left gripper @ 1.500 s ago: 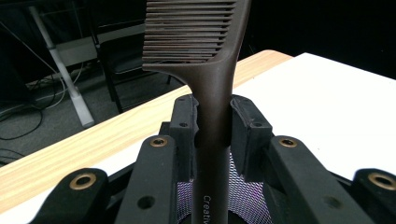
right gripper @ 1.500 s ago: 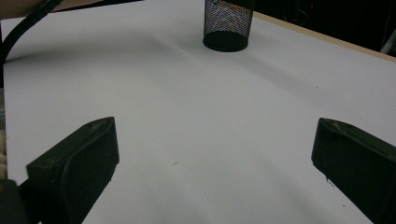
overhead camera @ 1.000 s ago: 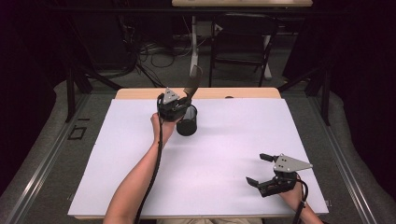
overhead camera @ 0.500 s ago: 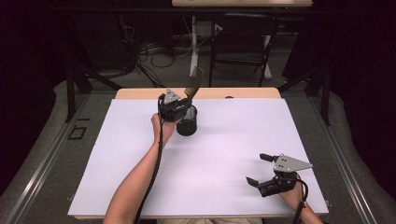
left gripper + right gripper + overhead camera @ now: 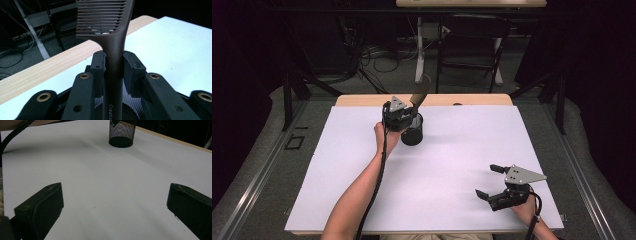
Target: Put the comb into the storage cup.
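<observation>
Left gripper view shows your left gripper (image 5: 113, 67) pinching the comb (image 5: 112, 42) handle above the mesh cup (image 5: 130, 105) at the table's far side (right gripper (image 5: 494, 181) spread, idle); lower it straight, then release.

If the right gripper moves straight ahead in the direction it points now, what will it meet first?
Probably the black mesh cup far ahead, slightly left of centre; before it, the white table sheet looks free. The right gripper stands open.
</observation>
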